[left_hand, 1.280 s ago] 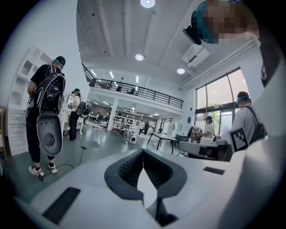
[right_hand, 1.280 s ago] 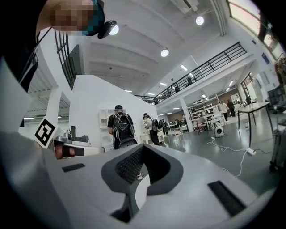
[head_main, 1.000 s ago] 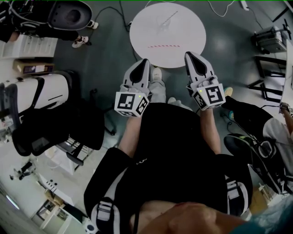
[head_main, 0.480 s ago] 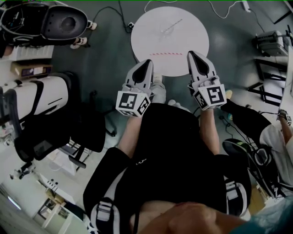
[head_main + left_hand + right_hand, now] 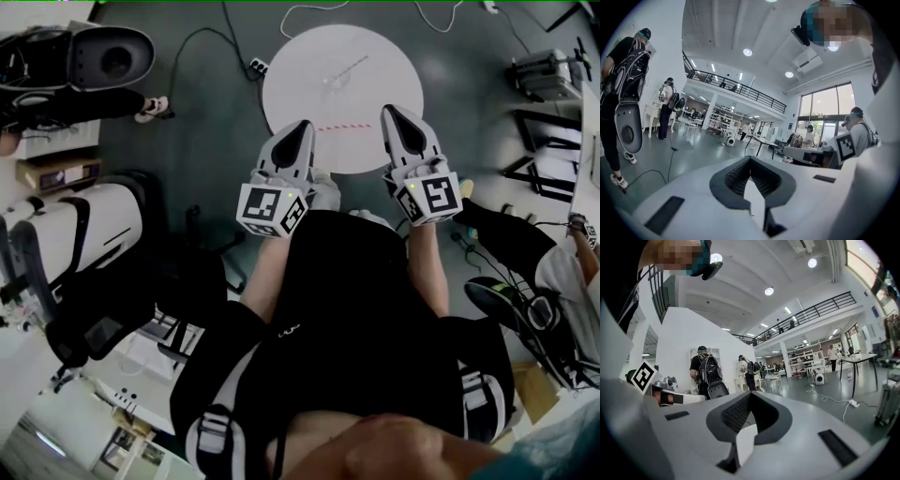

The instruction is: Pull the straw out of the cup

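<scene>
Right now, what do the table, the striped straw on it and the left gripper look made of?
Table: smooth matte white top, likely laminate or painted board; no grain shows. Straw: red-and-white stripes suggest paper, but it is too small to be sure. Left gripper: matte white, probably moulded plastic; its dark ribbed pads look like rubber.

You are holding the left gripper [image 5: 300,127] and the right gripper [image 5: 388,113] out in front of your torso [image 5: 352,309], side by side and apart, both pointing forward and close to level. Your forearms [image 5: 265,274] are reaching out bare below the marker cubes [image 5: 271,210]. Each gripper's fingers [image 5: 736,176] are meeting at the tips, gripping nothing.
</scene>
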`<state>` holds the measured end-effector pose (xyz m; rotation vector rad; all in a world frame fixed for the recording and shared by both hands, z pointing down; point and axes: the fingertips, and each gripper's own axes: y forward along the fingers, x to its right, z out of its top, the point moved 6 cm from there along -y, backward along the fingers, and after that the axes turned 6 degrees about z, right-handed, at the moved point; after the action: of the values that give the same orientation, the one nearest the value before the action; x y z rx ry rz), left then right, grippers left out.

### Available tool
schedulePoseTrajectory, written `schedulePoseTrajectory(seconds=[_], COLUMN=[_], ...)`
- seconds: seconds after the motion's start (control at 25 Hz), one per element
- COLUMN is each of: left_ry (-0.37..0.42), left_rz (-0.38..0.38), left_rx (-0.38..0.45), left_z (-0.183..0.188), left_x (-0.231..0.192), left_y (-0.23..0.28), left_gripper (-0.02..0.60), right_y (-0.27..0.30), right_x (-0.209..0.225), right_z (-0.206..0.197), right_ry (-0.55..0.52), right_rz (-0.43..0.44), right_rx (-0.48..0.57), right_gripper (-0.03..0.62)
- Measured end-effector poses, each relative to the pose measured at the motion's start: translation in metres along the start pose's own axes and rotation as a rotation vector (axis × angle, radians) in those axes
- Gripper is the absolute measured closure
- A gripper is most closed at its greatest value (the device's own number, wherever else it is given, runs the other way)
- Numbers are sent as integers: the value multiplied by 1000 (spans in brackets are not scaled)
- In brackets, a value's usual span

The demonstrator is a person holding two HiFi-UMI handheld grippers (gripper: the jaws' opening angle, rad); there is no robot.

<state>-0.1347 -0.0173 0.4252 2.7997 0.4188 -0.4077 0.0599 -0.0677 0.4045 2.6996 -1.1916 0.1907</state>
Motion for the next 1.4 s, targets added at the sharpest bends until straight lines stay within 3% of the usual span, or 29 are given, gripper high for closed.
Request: schedulePoseTrajectory(seconds=[0.44,0.8,1.4], left_ry=[-16,-59,-21], left_rz=[-103,-140,-84], left_rx=[18,-7,9], left_z=[34,34,45], left_x=[-50,-63,-32], left_y=[60,74,97], left_gripper=[572,572,572], right_y=[63,89,81], right_x=[12,12,42], right_z=[21,21,43], right_ry=[-29,-27,-25], right_rz=[-77,-96,-26], right_rx=[1,-36,32], right_gripper=[579,579,579])
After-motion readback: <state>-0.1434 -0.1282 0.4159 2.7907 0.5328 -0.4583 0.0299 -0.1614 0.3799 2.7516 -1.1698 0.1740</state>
